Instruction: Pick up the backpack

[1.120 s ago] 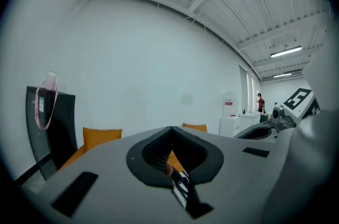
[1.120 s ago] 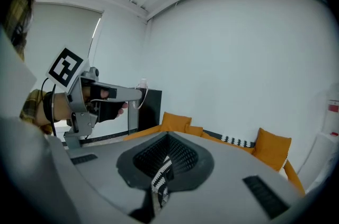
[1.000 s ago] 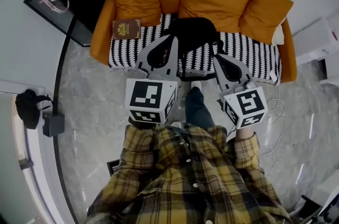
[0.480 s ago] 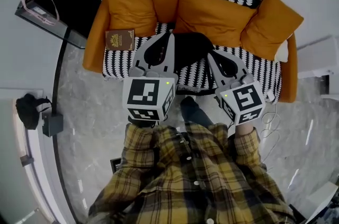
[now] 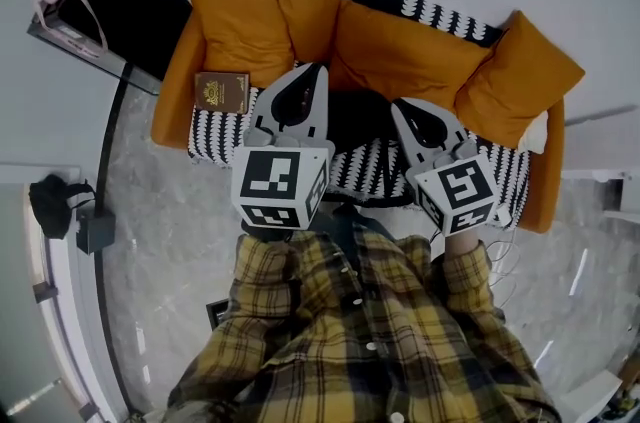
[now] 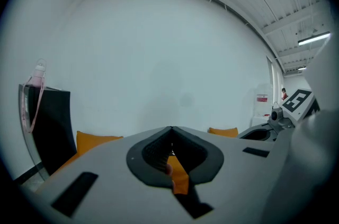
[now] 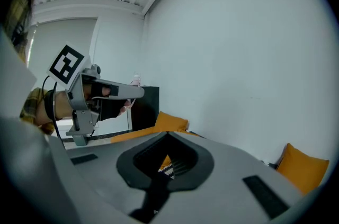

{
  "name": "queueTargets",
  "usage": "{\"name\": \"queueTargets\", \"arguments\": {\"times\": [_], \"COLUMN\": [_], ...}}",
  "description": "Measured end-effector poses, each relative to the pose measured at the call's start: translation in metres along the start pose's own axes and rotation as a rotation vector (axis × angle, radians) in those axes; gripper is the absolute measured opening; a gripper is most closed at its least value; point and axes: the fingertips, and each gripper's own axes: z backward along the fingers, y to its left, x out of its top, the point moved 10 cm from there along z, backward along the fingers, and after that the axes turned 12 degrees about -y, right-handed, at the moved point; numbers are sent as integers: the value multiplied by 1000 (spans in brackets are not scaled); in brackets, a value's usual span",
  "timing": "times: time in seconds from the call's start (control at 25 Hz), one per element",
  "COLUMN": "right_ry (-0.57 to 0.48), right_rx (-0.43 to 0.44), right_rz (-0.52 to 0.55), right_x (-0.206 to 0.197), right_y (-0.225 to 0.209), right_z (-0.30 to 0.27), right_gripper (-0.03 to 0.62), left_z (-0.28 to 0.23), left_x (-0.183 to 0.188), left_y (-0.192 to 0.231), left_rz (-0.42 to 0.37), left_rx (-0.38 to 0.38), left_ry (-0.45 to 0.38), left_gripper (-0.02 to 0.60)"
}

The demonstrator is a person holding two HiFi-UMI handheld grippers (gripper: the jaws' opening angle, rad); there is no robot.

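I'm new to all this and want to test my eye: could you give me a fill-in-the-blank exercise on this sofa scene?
1. The cushions on the sofa are ____ in colour.
2. In the head view, the brown book lies on the sofa to the ____ of the black backpack.
3. The jaws of the left gripper and the right gripper are both ____, with nothing held.

Missing words: orange; left; shut.
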Motion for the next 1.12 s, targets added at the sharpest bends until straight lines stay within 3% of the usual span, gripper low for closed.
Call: {"name": "queueTargets", "arguments": {"times": [1.12], "right_ry": [62], "right_rx": [0], "right_rz": [-68], "right_x": [-23], "right_y": [-6], "right_z": [-46], "right_gripper": [15], "left_z": [-26], "left_x": [-23], "left_y": [30], "left_rz": [24], "left_rx": [-16], "left_ry": [96], "left_gripper": [18]}}
